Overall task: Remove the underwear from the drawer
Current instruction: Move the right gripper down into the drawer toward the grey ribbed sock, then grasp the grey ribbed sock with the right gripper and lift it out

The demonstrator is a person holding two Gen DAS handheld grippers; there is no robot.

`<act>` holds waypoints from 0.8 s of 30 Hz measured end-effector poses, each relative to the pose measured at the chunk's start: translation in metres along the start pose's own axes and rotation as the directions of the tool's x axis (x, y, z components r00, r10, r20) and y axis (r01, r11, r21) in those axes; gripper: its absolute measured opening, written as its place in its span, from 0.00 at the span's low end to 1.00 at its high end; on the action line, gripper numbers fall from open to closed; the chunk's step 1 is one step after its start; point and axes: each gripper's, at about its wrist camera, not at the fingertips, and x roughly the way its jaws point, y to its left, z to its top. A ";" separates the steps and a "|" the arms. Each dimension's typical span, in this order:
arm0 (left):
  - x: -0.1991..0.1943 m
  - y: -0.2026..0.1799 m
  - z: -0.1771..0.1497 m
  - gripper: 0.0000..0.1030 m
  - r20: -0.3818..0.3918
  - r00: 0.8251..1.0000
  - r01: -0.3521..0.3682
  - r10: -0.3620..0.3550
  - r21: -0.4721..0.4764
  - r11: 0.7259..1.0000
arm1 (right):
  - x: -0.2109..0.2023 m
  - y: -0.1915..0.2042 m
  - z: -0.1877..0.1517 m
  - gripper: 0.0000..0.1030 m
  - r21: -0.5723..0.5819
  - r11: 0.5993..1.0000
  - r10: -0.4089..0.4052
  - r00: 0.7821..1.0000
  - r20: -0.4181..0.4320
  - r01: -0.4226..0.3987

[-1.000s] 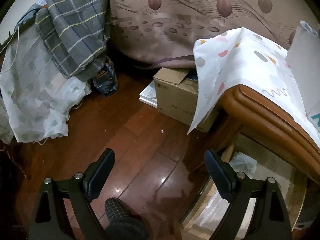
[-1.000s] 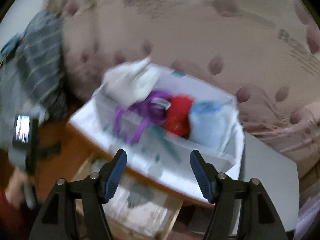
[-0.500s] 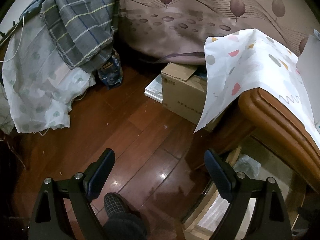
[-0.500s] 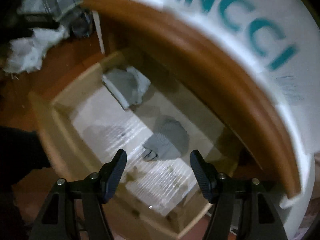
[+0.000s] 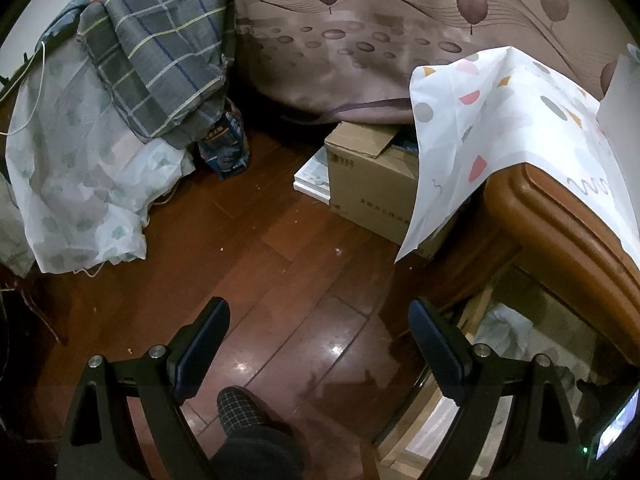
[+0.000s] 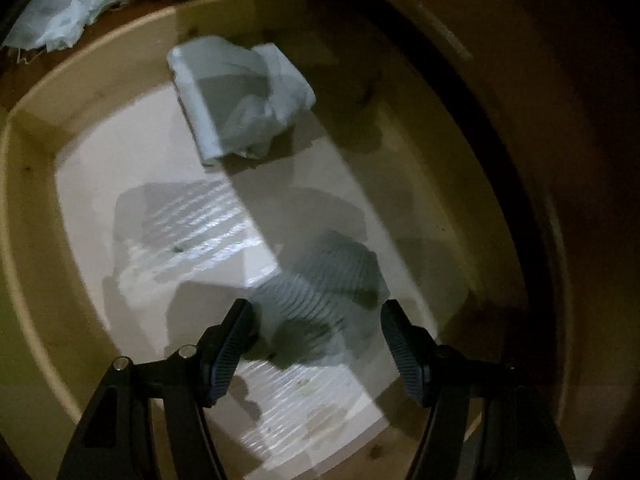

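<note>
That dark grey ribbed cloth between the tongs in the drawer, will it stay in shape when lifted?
Probably not: the grey ribbed cloth lies crumpled and folded, so it should droop. It looks thin, likely light. The ribbed weave may give the open right tongs decent grip.

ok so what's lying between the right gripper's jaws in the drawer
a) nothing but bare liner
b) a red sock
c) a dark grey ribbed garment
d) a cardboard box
c: the right gripper hangs open, its jaws either side of the dark grey ribbed garment on the drawer floor.
</note>
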 end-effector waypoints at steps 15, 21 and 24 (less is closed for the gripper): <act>0.002 -0.009 -0.002 0.87 -0.005 1.000 -0.016 0.016 0.038 0.999 | 0.056 -0.022 -0.015 0.78 -0.003 0.995 0.095 0.993 0.073 -0.095; 0.002 -0.014 -0.003 0.87 -0.002 1.000 -0.009 0.009 0.051 0.999 | 0.071 -0.039 -0.034 0.78 0.056 0.981 0.182 0.982 0.040 -0.185; 0.002 -0.014 -0.003 0.87 -0.004 1.000 -0.002 0.002 0.048 0.999 | 0.078 -0.045 -0.049 0.78 0.088 0.966 0.243 0.970 0.027 -0.244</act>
